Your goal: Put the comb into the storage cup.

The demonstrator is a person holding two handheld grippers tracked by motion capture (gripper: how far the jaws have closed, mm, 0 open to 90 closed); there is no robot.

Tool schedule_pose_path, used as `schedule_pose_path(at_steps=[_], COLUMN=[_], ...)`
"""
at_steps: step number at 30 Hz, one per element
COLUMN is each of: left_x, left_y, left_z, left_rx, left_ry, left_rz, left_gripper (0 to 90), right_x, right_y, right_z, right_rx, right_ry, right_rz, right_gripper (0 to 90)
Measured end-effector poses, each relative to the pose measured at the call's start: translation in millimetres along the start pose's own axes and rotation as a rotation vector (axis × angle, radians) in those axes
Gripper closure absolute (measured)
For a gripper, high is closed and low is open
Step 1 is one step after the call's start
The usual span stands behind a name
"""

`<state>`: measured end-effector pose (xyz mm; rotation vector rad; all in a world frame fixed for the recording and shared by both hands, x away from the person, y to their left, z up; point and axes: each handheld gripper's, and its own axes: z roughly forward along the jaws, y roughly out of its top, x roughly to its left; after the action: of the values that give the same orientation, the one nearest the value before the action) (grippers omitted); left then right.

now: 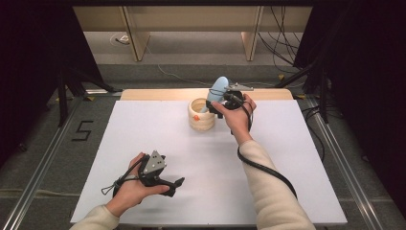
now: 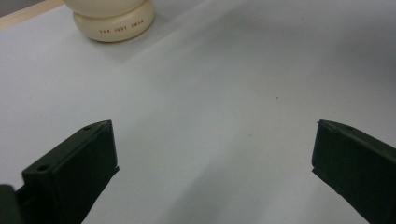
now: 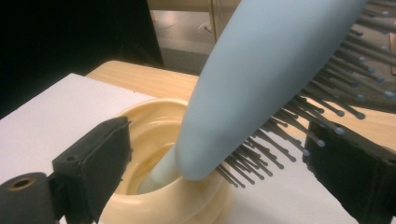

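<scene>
A cream round cup [image 1: 201, 118] stands at the back middle of the white board [image 1: 158, 143]. A light blue hairbrush [image 1: 219, 87] stands in it handle down, leaning to the right, head up. My right gripper [image 1: 213, 104] is at the cup's right side, and its jaws stand open on either side of the brush. In the right gripper view the brush [image 3: 271, 79] passes between the jaws of my right gripper [image 3: 219, 158] into the cup [image 3: 154, 116]; the left jaw is apart from it, and bristles reach toward the right jaw. My left gripper [image 1: 176, 186] rests at the front left, open and empty [image 2: 212, 154].
The cup's base [image 2: 114, 21], with small printed lettering, is far off in the left gripper view. A wooden strip [image 1: 158, 94] runs along the board's back edge. Metal rails and cables lie on the floor at both sides.
</scene>
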<state>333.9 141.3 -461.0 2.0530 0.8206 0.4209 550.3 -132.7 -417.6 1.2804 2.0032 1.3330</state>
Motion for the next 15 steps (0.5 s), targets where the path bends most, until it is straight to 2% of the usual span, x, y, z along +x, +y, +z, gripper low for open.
schedule_pose_path(at_steps=[15], left_x=[0.0], left_y=[0.1], left_z=[0.2], left_rx=[-0.001], left_ry=[0.001], left_rz=[-0.001], left_gripper=[0.0], right_x=[-0.7], right_y=[-2.1], right_z=[-9.5], right_rx=[0.001], right_ry=[0.012], right_rz=[-0.001], right_gripper=[8.9])
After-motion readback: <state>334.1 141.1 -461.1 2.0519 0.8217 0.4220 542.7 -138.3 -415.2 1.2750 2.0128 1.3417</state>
